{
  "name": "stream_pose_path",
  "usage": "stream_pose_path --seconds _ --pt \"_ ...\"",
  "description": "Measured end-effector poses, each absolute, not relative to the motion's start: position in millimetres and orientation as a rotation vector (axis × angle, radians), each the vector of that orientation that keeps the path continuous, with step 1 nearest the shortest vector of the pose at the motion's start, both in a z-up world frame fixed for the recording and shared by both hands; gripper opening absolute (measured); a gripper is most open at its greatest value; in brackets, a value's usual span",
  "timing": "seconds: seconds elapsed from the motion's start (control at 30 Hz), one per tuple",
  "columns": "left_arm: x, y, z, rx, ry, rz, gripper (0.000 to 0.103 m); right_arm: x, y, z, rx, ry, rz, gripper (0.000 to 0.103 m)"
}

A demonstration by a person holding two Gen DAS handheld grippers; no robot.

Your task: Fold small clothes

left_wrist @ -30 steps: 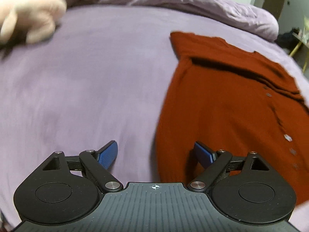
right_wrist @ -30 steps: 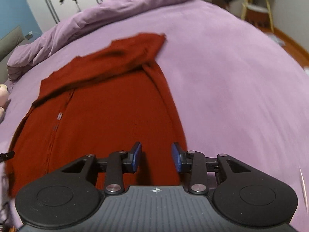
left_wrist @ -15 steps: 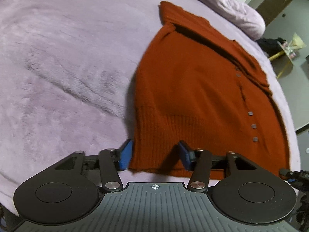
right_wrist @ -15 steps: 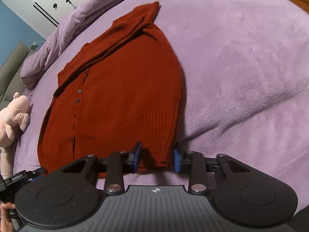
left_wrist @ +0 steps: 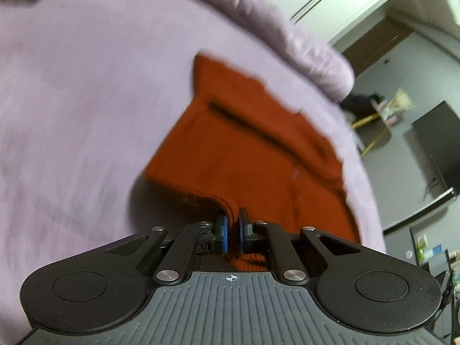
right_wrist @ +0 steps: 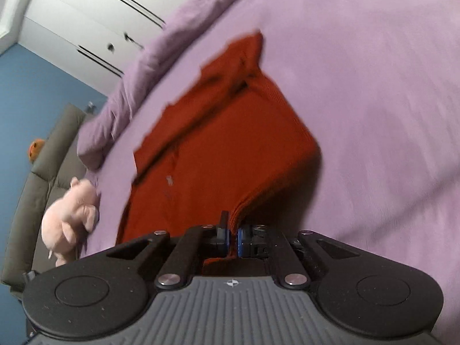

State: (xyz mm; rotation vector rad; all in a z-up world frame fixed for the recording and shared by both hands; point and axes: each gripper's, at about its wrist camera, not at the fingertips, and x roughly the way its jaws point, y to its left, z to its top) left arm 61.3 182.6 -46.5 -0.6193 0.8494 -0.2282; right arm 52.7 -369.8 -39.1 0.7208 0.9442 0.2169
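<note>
A rust-red knitted cardigan (left_wrist: 244,143) lies on the purple bedspread (left_wrist: 72,100), its upper part flat and its hem lifted off the bed. My left gripper (left_wrist: 231,230) is shut on the hem's left corner. In the right wrist view the cardigan (right_wrist: 218,149) rises toward my right gripper (right_wrist: 233,237), which is shut on the hem's right corner. Small buttons run down the cardigan's middle. Both views are motion-blurred.
A rolled purple duvet (left_wrist: 302,49) lies along the bed's far edge. A pink plush toy (right_wrist: 72,212) sits at the bed's left side beside a grey sofa (right_wrist: 37,178). White wardrobe doors (right_wrist: 86,23) stand behind. A yellow stool (left_wrist: 371,126) and dark furniture stand past the bed.
Both grippers have shut on the cardigan's hem corners and lifted them off the bed. Both cameras have tilted up toward the far end of the bed.
</note>
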Motion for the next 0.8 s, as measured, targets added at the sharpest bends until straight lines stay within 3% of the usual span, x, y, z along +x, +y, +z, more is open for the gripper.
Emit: stream_pose_path --seconds 0.33,0.43,0.5,0.6,0.7,0.8 --pt "156 164 -50 -0.495 0.842 -0.083 0.010 147 -336 -25 0.498 0.824 0.137 0.004" --pt "168 157 -60 -0.439 0.862 -0.016 0.020 167 -325 -32 0.387 0.832 0.094 0.005" --pt "165 157 -61 -0.372 0.814 0.036 0.037 165 -322 -32 0.307 0.784 0.031 0.011" --pt "161 169 -64 -0.346 0.779 -0.029 0.049 158 -326 -32 0.230 0.728 0.017 0.016" --pt "167 171 -75 -0.305 0.845 -0.125 0.052 157 -327 -41 0.151 0.776 0.096 0.029" --pt "174 158 -81 -0.181 0.874 -0.149 0.052 162 -324 -52 0.088 0.816 0.118 0.029"
